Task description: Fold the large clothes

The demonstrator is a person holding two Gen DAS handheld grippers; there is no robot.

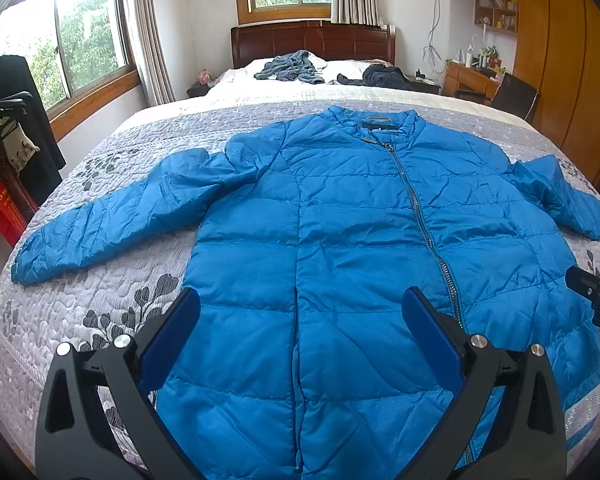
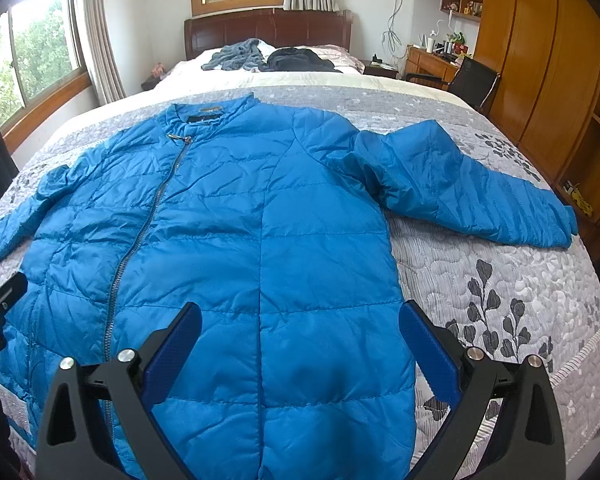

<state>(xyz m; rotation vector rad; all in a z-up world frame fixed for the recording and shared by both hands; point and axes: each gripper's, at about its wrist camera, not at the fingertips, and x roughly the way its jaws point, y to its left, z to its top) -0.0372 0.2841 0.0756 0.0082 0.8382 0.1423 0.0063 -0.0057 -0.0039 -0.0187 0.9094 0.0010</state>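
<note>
A blue quilted jacket (image 1: 340, 240) lies flat and face up on the bed (image 1: 112, 304), zipped to the collar, both sleeves spread out to the sides; its hem is toward the cameras, its collar toward the headboard (image 1: 312, 42); the left gripper (image 1: 300, 304) hangs over the lower front, its fingers spread wide and holding nothing; the right gripper (image 2: 300, 312) (likewise released and empty) hangs over the other half of the hem; two crumpled garments (image 2: 236, 56) lie near the pillows.
</note>
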